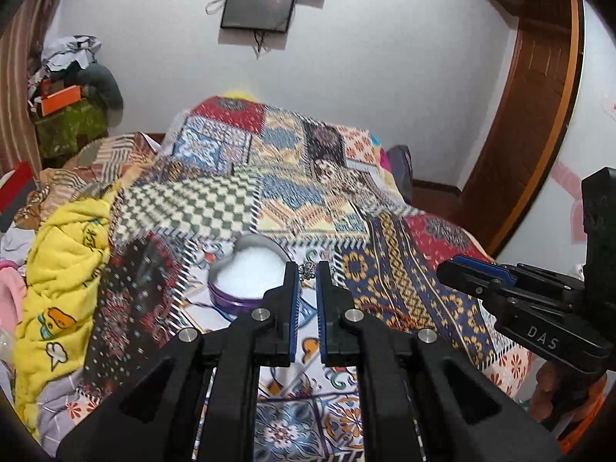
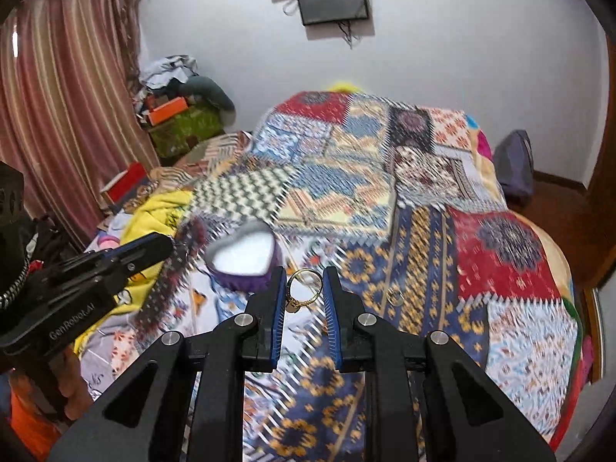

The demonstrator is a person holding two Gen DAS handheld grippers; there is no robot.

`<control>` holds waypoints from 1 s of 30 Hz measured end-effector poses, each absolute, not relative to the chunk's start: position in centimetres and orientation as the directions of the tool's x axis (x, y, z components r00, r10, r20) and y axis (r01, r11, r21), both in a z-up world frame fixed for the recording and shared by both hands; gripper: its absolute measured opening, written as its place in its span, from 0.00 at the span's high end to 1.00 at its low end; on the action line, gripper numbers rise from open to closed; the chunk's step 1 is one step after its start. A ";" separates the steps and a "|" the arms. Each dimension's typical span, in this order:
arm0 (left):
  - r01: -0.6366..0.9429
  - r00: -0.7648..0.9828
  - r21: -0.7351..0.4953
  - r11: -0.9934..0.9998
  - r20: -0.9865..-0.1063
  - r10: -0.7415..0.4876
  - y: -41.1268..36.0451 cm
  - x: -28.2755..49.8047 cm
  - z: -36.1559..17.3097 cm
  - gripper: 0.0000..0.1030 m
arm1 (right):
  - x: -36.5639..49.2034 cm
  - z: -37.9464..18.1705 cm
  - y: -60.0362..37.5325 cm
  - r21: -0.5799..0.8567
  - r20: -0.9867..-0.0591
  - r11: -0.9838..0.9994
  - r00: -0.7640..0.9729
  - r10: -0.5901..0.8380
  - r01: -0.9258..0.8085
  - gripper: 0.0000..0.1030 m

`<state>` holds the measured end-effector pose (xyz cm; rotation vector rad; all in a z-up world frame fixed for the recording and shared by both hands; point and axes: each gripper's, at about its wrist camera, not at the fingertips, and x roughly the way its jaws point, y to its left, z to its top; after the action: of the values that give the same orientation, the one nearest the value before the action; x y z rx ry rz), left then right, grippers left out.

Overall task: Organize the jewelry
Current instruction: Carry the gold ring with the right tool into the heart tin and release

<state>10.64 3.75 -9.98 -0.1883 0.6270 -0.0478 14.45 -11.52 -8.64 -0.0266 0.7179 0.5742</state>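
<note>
- now both grippers carry jewelry above the quilt, mid-transfer toward the heart-shaped box.
- left gripper is nearly closed, pinching a small silver piece at its tips.
- right gripper is narrowly parted, gripping a gold ring.
- another ring lies on the quilt.
- next, i judge: lower each over the box's white lining, then release.

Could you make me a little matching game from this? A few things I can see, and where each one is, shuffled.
Things:
1. gold ring
2. silver trinket
3. heart-shaped box
4. yellow cloth

Places:
A. bunched up beside the quilt
B. between the left gripper fingertips
C. between the right gripper fingers
D. open on the quilt

Pairs: 1-C, 2-B, 3-D, 4-A
</note>
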 end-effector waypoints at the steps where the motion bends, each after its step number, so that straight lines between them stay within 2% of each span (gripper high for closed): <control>1: -0.019 0.815 -0.190 0.982 -0.572 -0.095 4.1 10.6 -9.7 0.93 | 14.6 -8.3 -11.0 0.165 -0.620 0.840 0.608 0.496 -0.517 0.83; 10: -0.076 0.840 -0.179 0.981 -0.542 -0.034 6.5 11.3 -8.9 0.93 | 15.9 -7.1 -8.1 0.168 -0.579 0.810 0.608 0.543 -0.562 0.83; 18: -0.111 0.832 -0.175 0.978 -0.555 -0.005 8.2 13.1 -10.0 0.93 | 17.3 -7.1 -5.5 0.166 -0.567 0.784 0.592 0.572 -0.598 0.83; 30: -0.113 0.774 -0.215 0.970 -0.631 -0.050 9.9 17.0 -14.0 0.93 | 20.4 -10.4 -2.7 0.175 -0.627 0.778 0.541 0.561 -0.604 0.83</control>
<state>17.00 9.93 -13.97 -0.2481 0.6861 0.0347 20.36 -2.74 -10.36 -0.0641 0.7209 0.6923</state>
